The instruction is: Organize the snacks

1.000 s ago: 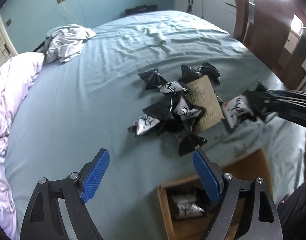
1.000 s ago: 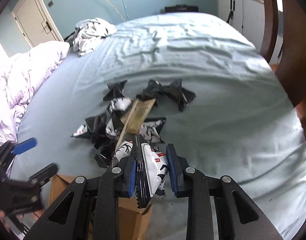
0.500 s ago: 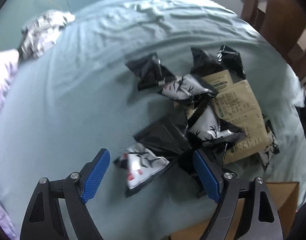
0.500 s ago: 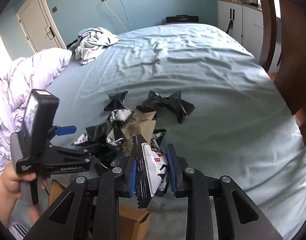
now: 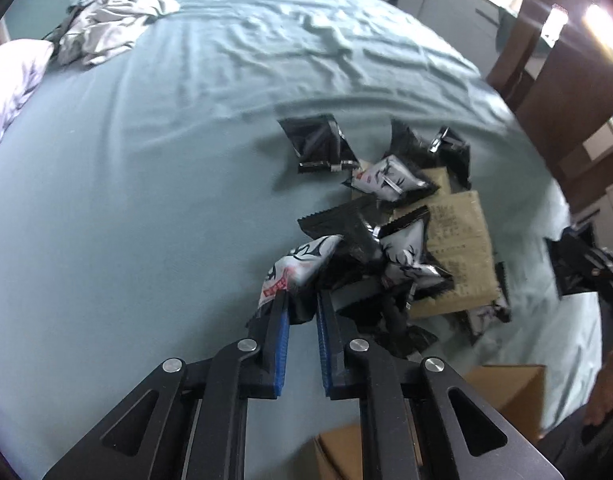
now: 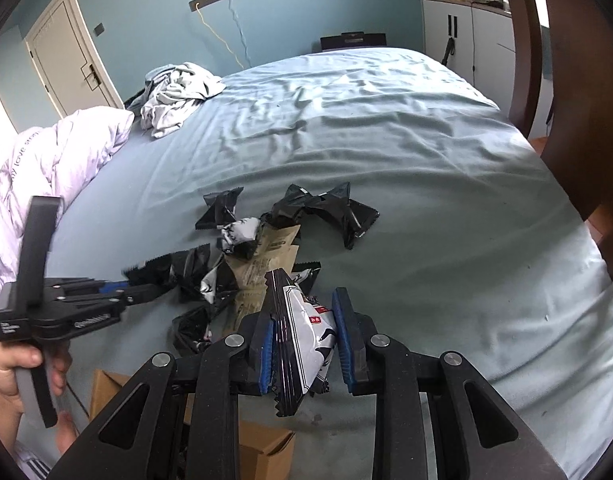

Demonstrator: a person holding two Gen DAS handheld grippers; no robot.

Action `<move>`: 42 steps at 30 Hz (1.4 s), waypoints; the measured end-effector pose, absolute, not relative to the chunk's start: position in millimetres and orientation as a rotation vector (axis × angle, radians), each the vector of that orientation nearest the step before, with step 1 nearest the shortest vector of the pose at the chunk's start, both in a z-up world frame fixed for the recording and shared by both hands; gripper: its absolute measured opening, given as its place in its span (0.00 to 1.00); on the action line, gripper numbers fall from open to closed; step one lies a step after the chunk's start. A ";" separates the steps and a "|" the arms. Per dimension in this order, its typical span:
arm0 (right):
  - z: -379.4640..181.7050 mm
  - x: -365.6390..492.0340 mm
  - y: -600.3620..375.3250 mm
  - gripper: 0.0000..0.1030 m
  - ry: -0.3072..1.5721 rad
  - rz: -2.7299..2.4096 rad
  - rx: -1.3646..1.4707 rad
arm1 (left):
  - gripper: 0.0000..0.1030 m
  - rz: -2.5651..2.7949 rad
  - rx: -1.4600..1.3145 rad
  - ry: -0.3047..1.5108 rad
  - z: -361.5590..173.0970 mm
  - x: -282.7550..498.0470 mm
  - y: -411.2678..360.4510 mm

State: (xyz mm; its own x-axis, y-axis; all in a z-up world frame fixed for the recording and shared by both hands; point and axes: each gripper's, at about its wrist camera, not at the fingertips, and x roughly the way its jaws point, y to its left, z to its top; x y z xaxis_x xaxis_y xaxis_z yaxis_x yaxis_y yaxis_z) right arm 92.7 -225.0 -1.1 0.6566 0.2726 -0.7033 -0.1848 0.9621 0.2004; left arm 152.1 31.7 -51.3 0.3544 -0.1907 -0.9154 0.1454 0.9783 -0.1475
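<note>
Closing left claw (image 5: 302, 304) on snack packet (image 5: 294, 268), long axis pointing away

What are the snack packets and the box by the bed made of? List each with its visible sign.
Snack packets: thin glossy plastic or foil film, likely; they crinkle, shine, and have serrated sealed edges.
Box: brown corrugated cardboard, seemingly; matte with folded flaps.

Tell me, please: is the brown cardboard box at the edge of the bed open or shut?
Open. In the right wrist view the brown cardboard box shows a raised flap. Its contents cannot be seen.
</note>
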 end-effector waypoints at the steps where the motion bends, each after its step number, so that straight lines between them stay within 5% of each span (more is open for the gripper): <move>1: -0.2 89.4 -225.3 0.23 0.811 0.257 0.116 | 0.10 -0.213 -0.040 1.180 -45.9 146.6 33.8; 4: 0.5 80.0 -227.8 0.23 0.803 0.247 0.114 | 0.00 -0.207 -0.032 1.147 -28.2 127.7 36.9; 13: 17.7 37.2 -239.8 0.23 0.779 0.234 0.127 | 0.02 -0.215 -0.003 1.070 6.3 87.5 35.0; 15: 22.6 23.2 -244.9 0.23 0.770 0.237 0.152 | 0.26 -0.212 0.032 1.101 -3.4 89.8 34.5; 17: 22.5 8.5 -250.6 0.23 0.769 0.238 0.180 | 0.79 -0.181 0.063 1.118 -17.5 96.8 35.7; 18: 21.7 2.2 -253.9 0.23 0.770 0.240 0.196 | 0.80 -0.169 0.069 1.118 -23.6 99.2 37.3; 27: 19.3 -8.4 -262.5 0.23 0.800 0.240 0.246 | 0.76 -0.132 0.039 1.243 -87.1 147.8 46.0; 29: 14.9 -4.4 -257.4 0.23 0.805 0.236 0.227 | 0.52 -0.160 0.017 1.266 -95.9 151.3 47.4; 34: 7.1 5.0 -247.1 0.23 0.828 0.229 0.207 | 0.28 -0.125 -0.018 1.246 -85.4 149.4 53.9; 42: 10.4 -3.5 -242.3 0.23 0.802 0.245 0.196 | 0.28 -0.086 -0.048 1.172 -29.6 107.8 62.8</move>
State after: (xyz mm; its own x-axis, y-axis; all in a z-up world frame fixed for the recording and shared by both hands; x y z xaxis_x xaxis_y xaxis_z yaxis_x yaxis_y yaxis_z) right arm -3.5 -242.3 10.4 0.6699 0.2893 -0.6837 -0.1420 0.9539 0.2645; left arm 107.8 62.8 -29.6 0.3857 -0.0919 -0.9180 0.0423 0.9957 -0.0819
